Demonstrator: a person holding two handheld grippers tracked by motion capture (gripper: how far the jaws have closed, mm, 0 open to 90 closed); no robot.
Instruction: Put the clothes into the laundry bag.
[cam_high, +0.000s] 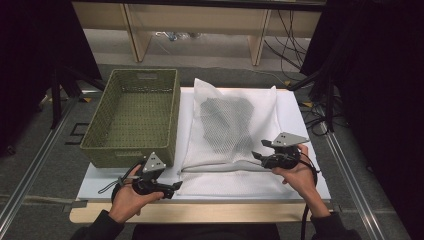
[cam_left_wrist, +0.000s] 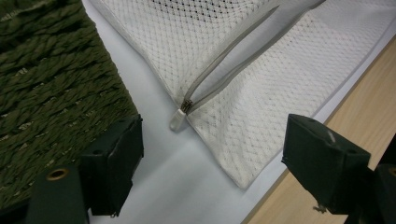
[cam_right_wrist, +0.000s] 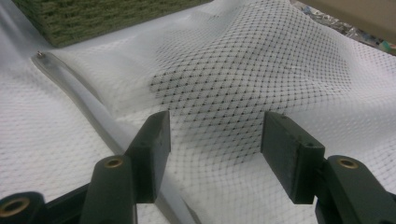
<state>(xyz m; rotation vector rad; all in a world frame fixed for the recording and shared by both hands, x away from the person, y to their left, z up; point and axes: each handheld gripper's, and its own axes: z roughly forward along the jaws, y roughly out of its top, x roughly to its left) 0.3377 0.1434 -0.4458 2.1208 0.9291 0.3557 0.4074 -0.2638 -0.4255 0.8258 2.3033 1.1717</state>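
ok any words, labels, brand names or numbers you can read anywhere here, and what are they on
None: no readable text in any view.
The green woven basket has a pale patch on its far inner wall that may be a label, too blurred to read.
The white mesh laundry bag, its zipper pull and the left tongs and right tongs bear no print.

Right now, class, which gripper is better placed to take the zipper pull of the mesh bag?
Left. The left gripper stands open, aimed at the zipper pull; the right gripper hovers over the mesh bag.
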